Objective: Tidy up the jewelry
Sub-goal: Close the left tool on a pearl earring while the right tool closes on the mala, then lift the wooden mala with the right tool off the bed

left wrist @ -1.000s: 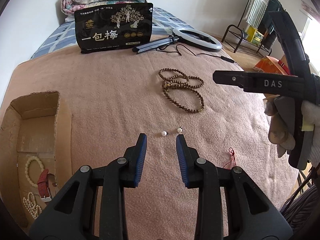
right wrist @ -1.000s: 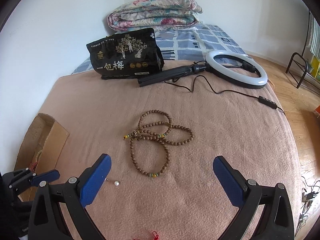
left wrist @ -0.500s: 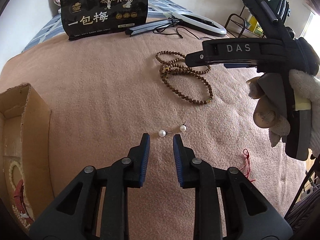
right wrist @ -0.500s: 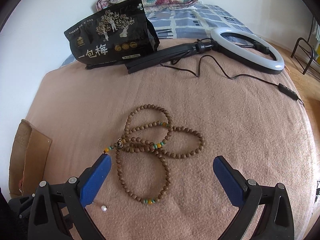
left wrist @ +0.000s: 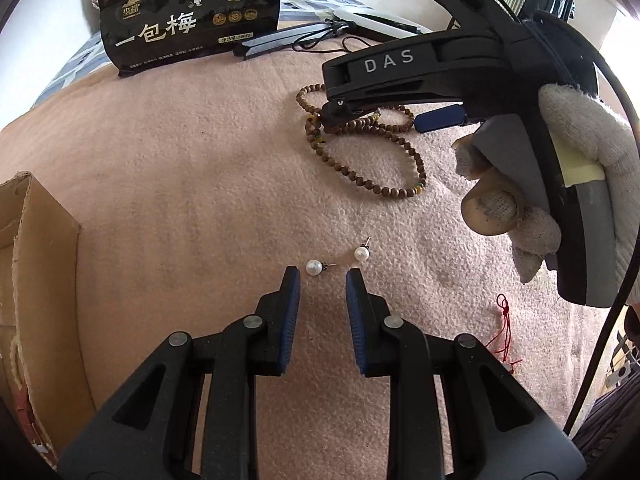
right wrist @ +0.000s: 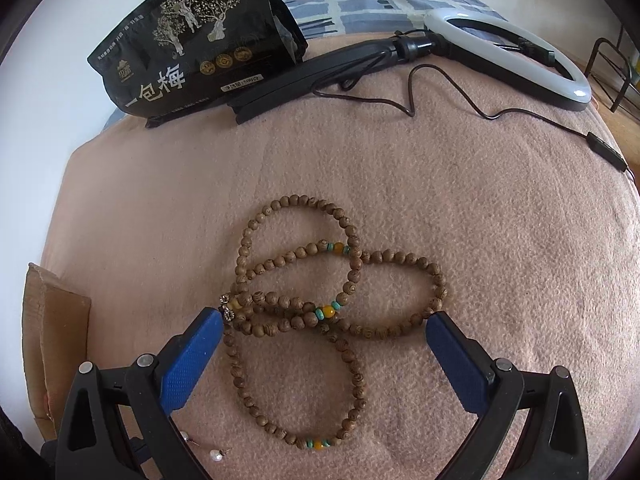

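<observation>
A black snack bag (right wrist: 200, 44) printed "一包梅" stands at the far end of the bed; smaller print on it is unreadable. "DAS" is lettered on the right tongs (left wrist: 380, 114), held by a gloved hand (left wrist: 576, 168). A cardboard box (left wrist: 36, 264) sits at the left, its contents mostly cut off. Left tongs (left wrist: 322, 276) are narrowly apart and empty, just short of two pearl earrings (left wrist: 314, 268). Right tongs (right wrist: 322, 322) gape wide around the wooden bead necklace (right wrist: 340, 304) on the pink blanket (right wrist: 500, 240), not pressing it

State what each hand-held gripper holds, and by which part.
Nothing: the left hand-held gripper is empty near the pearl earrings; the right hand-held gripper straddles the bead necklace, unclosed.
</observation>
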`<state>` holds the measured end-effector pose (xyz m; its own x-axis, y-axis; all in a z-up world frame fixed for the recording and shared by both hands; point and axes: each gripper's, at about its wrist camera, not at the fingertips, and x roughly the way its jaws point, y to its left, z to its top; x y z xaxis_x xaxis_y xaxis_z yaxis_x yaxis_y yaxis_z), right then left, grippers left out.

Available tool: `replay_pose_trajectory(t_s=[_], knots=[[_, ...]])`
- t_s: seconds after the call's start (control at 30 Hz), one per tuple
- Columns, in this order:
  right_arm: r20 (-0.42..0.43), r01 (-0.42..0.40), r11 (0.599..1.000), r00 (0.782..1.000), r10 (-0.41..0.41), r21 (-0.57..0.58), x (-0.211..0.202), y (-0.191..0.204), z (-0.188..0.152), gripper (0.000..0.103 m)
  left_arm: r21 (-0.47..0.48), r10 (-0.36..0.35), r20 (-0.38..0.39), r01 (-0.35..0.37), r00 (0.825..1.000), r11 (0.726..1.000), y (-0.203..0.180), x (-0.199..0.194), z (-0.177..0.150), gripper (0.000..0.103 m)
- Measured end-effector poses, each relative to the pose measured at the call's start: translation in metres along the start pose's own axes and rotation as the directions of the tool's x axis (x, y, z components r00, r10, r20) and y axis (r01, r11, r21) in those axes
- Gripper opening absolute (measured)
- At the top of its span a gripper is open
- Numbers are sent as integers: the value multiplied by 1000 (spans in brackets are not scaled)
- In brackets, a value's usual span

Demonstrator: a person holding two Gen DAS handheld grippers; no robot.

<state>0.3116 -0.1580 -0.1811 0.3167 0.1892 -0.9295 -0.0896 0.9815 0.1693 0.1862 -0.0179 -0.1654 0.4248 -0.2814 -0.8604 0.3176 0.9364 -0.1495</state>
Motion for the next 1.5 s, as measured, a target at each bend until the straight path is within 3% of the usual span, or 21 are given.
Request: replay_pose_trajectory(t_s=[0.23, 0.3, 0.77, 0.83, 0.93, 1.0, 1.1, 1.17, 1.5], knots=[[4, 8, 1000, 1000, -8, -6, 5, 7, 2, 103, -6, 21, -3, -21, 1000, 1000, 2, 8, 3, 18], [6, 17, 1000, 1000, -17, -11, 8, 9, 2, 103, -1, 36, -4, -36, 999, 999, 3, 11, 3, 10], [26, 58, 996, 998, -56, -72, 25, 28, 9, 103, -19, 55, 12, -55, 998, 998, 12, 10, 2, 9], [32, 71, 994, 997, -68, -79, 25, 29, 8, 99, -20, 56, 13, -56, 998, 998, 13, 9, 1, 9], [40, 78, 991, 996, -74, -105, 21, 31, 7, 82, -21, 56, 13, -56, 998, 998, 13, 8, 1, 9], [41, 76, 991, 997, -72, -113, 18, 31, 8, 50, -23, 56, 14, -56, 998, 998, 13, 7, 0, 9], [38, 51, 993, 998, -47, -109, 10, 23, 4, 20, -23, 56, 13, -56, 998, 998, 14, 5, -1, 9], [30, 22, 994, 999, -19, -107, 8, 20, 4, 9, -21, 56, 15, -56, 998, 998, 15, 3, -3, 9], [63, 19, 992, 998, -11, -121, -18, 18, -5, 8, -32, 42, 60, -40, 997, 999, 15, -19, -3, 9]])
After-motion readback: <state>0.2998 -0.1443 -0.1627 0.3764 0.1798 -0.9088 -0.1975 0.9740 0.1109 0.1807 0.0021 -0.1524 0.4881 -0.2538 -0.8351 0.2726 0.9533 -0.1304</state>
